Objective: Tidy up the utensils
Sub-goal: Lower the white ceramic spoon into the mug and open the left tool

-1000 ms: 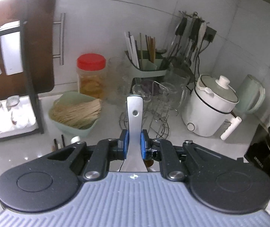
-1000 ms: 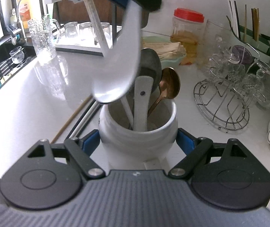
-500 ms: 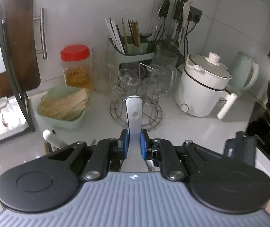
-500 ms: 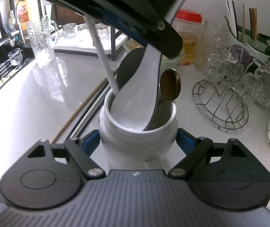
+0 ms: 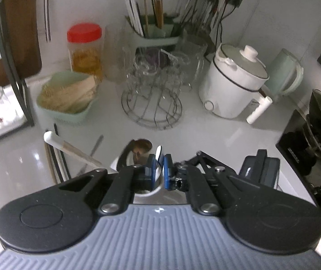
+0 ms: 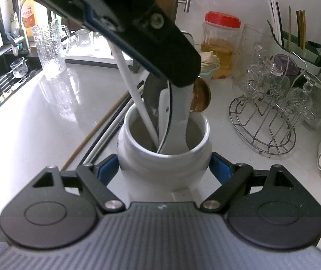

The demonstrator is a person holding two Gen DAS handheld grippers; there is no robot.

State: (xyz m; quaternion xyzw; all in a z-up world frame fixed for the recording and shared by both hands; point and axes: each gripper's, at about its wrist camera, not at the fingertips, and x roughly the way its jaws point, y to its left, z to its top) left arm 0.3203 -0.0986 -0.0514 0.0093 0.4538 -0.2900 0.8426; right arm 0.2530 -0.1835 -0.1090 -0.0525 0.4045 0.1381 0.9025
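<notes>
My right gripper [image 6: 163, 168] is shut on a white ceramic jar [image 6: 142, 157] standing on the counter, one blue pad on each side. A white spoon [image 6: 178, 117] stands bowl-down inside the jar. My left gripper [image 5: 159, 167] hangs over the jar mouth, its jaws closing, and the spoon's handle tip [image 5: 159, 152] still shows pinched between the blue pads. The jar also holds a long white-handled utensil [image 6: 133, 92], a grey metal spoon [image 6: 151, 96] and a copper spoon [image 6: 202, 100]. In the left wrist view only part of the jar rim [image 5: 154, 189] shows under the fingers.
Loose chopsticks [image 6: 97, 132] lie on the counter left of the jar. A wire rack of glasses [image 6: 264, 130] stands to the right, a white cooker [image 5: 234, 85] beyond it. A green basket of sticks [image 5: 68, 99] and a red-lidded jar [image 5: 85, 49] sit behind. A sink [image 6: 3, 78] is far left.
My left gripper has tipped downward and brought the white spoon from above the jar into it. Less of the handle now shows between its pads. The right gripper stayed put on the jar.
</notes>
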